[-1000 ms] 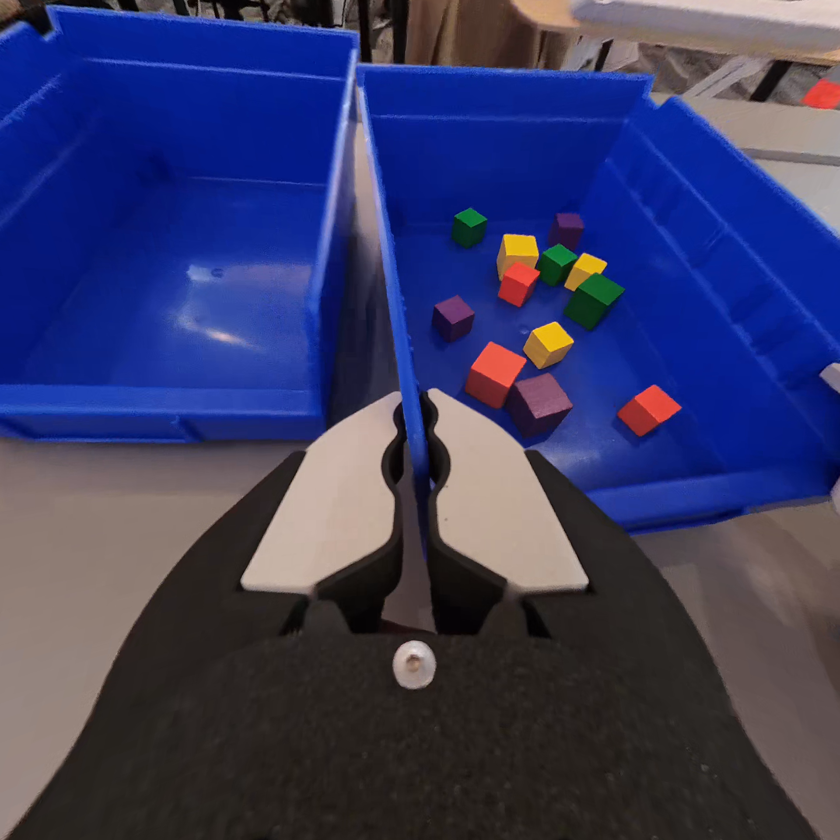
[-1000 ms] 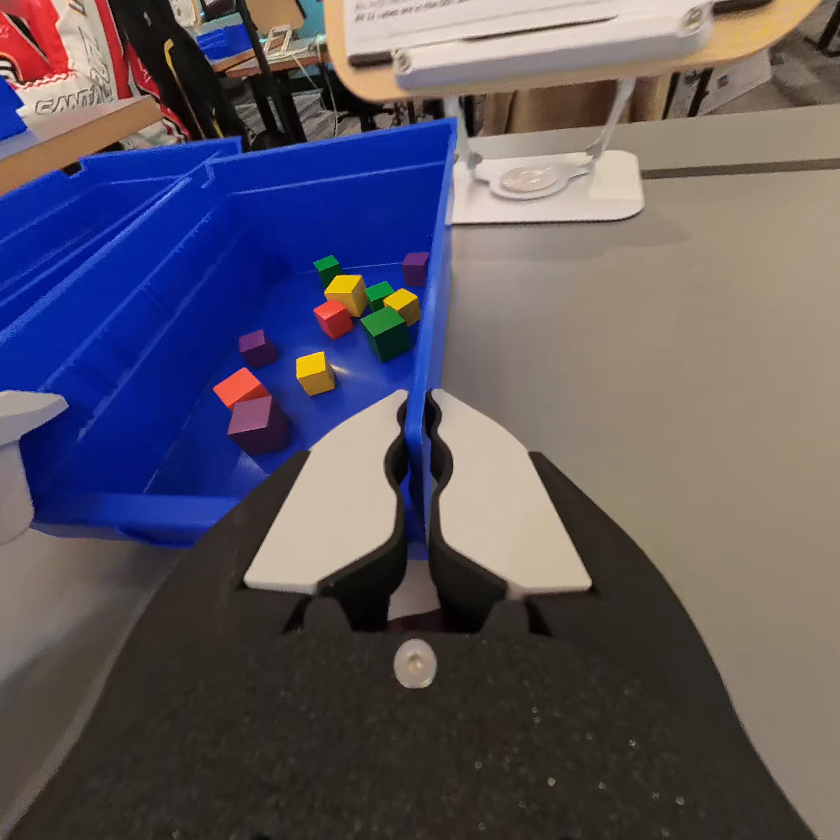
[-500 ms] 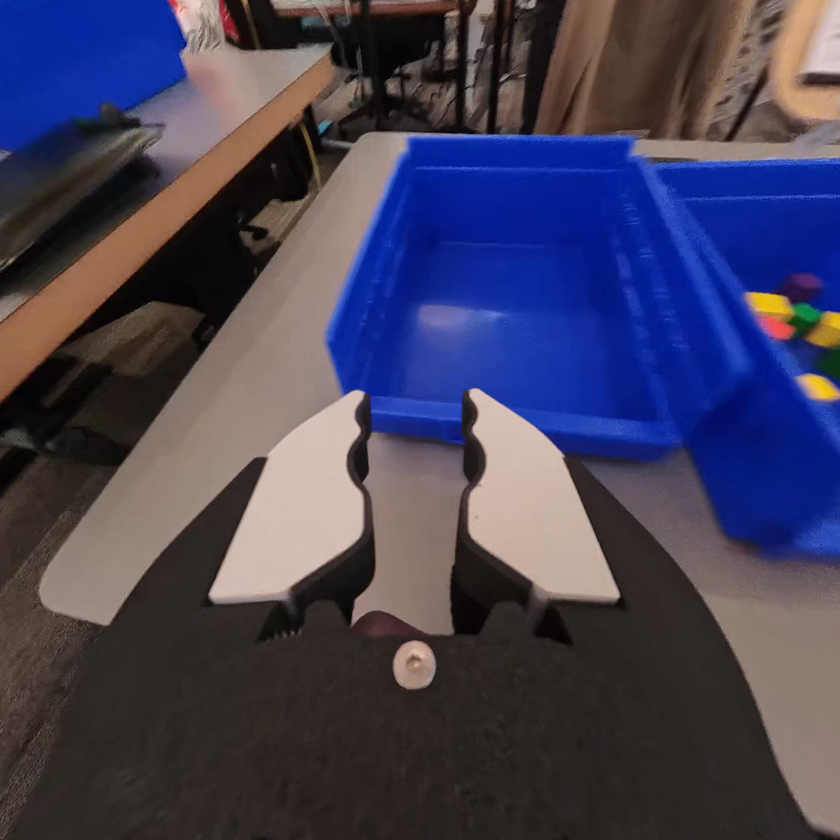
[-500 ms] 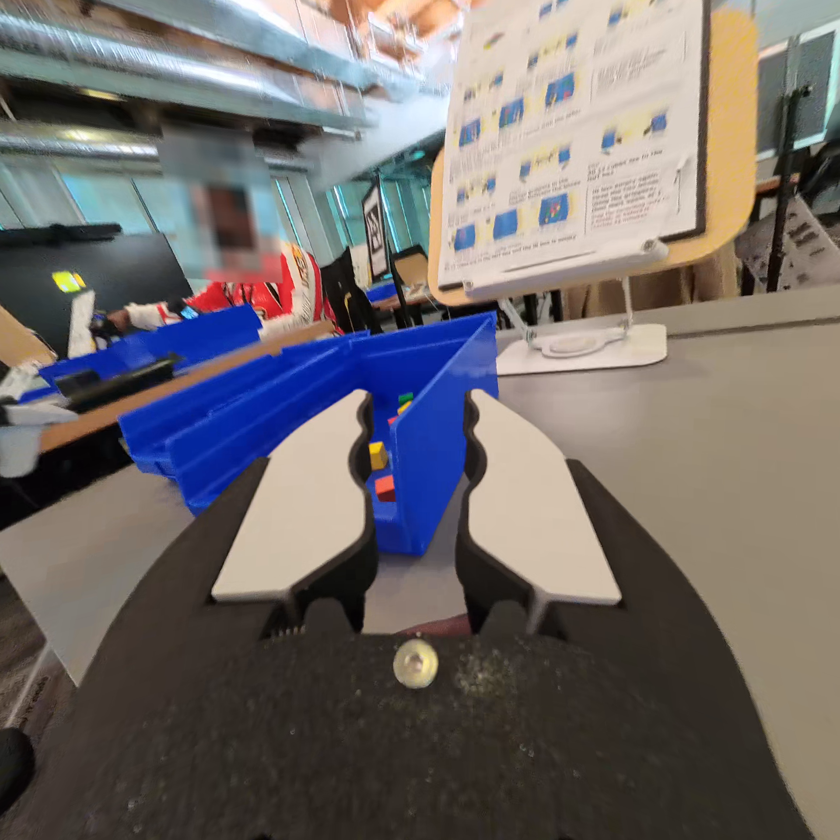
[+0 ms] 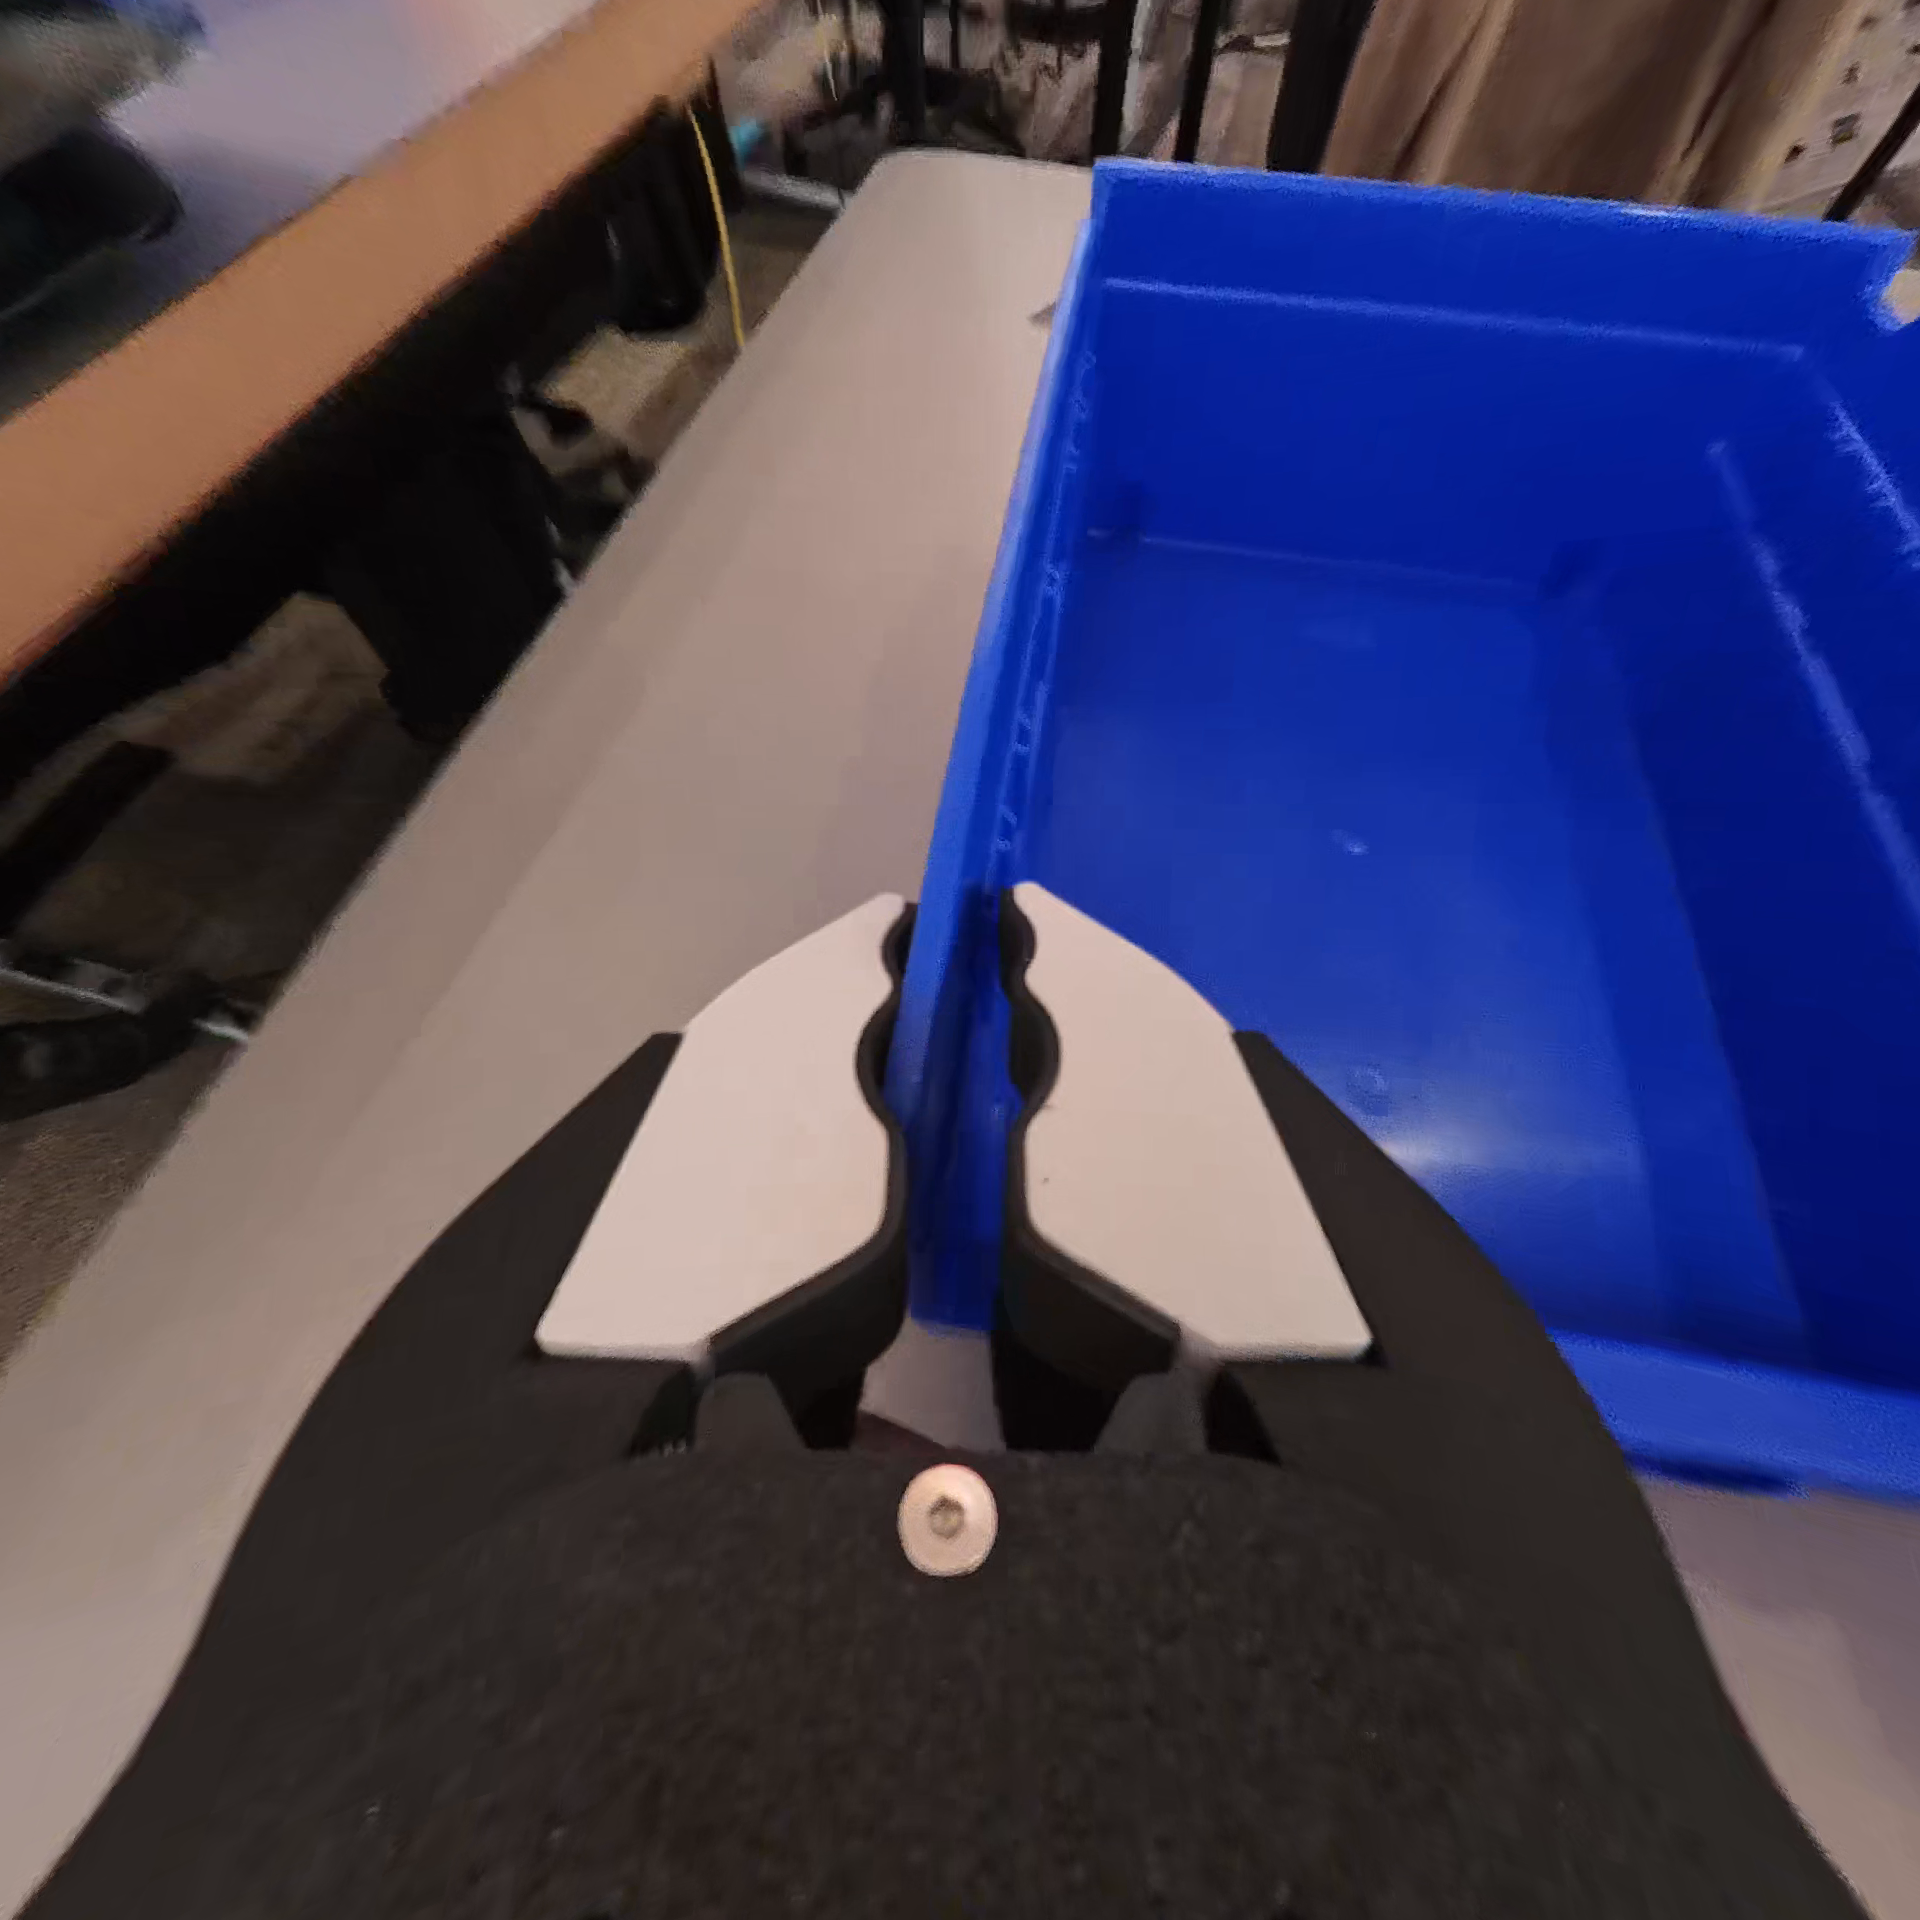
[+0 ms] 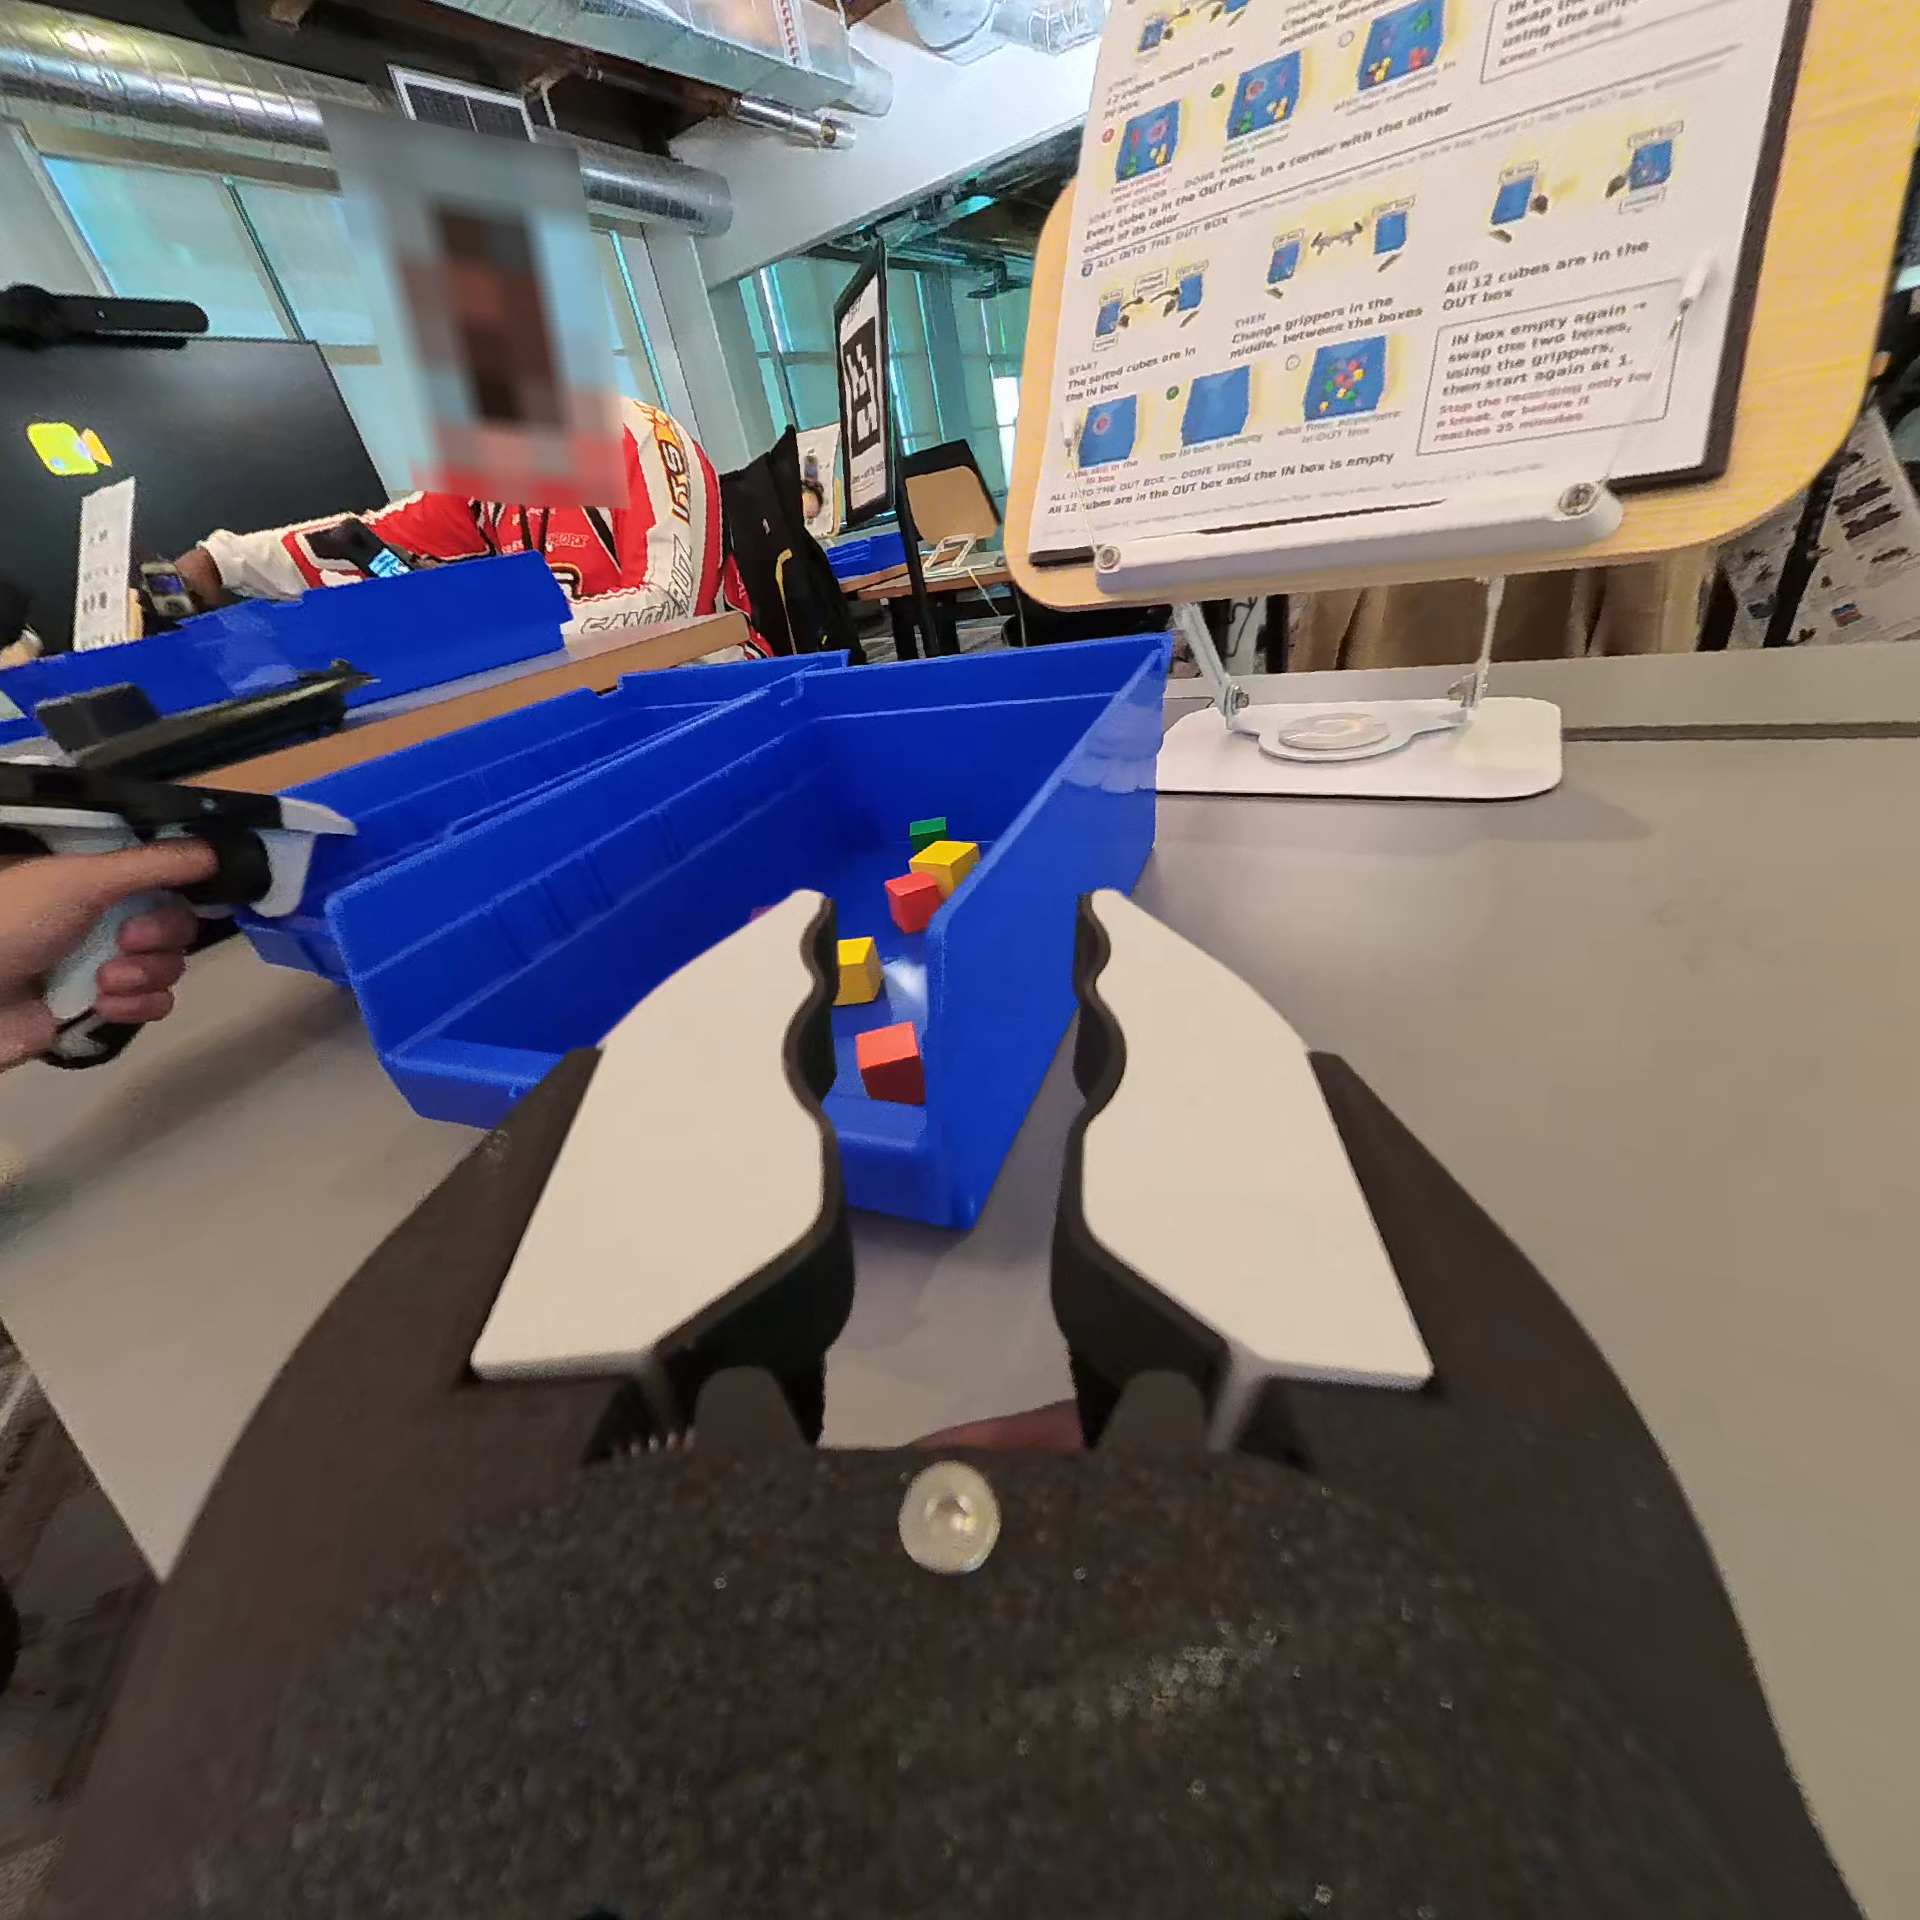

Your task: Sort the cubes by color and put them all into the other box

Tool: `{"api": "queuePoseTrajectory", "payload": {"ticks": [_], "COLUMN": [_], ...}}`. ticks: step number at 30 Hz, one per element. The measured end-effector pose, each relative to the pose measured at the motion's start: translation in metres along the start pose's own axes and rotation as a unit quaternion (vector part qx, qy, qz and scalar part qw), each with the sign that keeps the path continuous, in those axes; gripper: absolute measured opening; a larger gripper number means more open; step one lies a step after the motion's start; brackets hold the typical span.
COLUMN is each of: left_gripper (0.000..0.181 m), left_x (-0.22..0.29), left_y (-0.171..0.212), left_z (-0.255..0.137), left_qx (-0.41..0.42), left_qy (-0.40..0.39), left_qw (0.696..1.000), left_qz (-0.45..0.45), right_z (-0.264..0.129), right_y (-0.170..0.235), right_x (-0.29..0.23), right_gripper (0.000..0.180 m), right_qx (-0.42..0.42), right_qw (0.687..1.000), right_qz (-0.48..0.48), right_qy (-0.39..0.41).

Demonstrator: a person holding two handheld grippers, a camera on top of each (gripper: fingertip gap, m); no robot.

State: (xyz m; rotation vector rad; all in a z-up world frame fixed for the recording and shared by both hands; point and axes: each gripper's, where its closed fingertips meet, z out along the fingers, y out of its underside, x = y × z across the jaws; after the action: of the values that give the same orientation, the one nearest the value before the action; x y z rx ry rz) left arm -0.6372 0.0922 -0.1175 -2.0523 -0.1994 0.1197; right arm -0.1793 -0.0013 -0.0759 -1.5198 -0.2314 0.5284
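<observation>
Left gripper (image 5: 954, 914) pinches the empty box's (image 5: 1455, 790) left wall; right gripper (image 6: 951, 914), spread, faces the cube-filled box (image 6: 1039, 997) just ahead.

Bystander items around the grey table (image 6: 1558, 1039)

An instruction sheet (image 6: 1403, 260) on a wooden stand (image 6: 1351, 743) fills the upper right; a person in a red jersey (image 6: 623, 540) sits upper left beside a dark screen (image 6: 187, 436).
</observation>
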Motion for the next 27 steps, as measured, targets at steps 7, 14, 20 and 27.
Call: {"api": "queuePoseTrajectory", "payload": {"ticks": [7,14,20,27], "left_gripper": [0.005,0.005,0.005,0.005], "left_x": [-0.009,-0.032,-0.027,-0.003], "left_y": [0.033,0.089,0.117,0.106], "left_z": [-0.061,-0.170,-0.217,-0.267], "left_qx": [0.005,0.023,0.051,0.151], "left_qy": [-0.015,-0.077,-0.057,-0.146], "left_qw": [1.000,0.995,0.995,0.977], "left_qz": [-0.020,-0.053,-0.060,0.026], "right_z": [0.000,0.031,0.060,0.055], "right_y": [0.014,0.071,0.085,0.085], "right_x": [-0.050,-0.208,-0.255,-0.250], "right_gripper": [0.042,0.041,0.040,0.005], "right_qx": [-0.036,-0.189,-0.201,-0.188], "right_qw": [0.997,0.965,0.963,0.971], "right_qz": [-0.064,0.053,0.035,-0.012], "right_qy": [-0.024,-0.174,-0.174,-0.146]}}
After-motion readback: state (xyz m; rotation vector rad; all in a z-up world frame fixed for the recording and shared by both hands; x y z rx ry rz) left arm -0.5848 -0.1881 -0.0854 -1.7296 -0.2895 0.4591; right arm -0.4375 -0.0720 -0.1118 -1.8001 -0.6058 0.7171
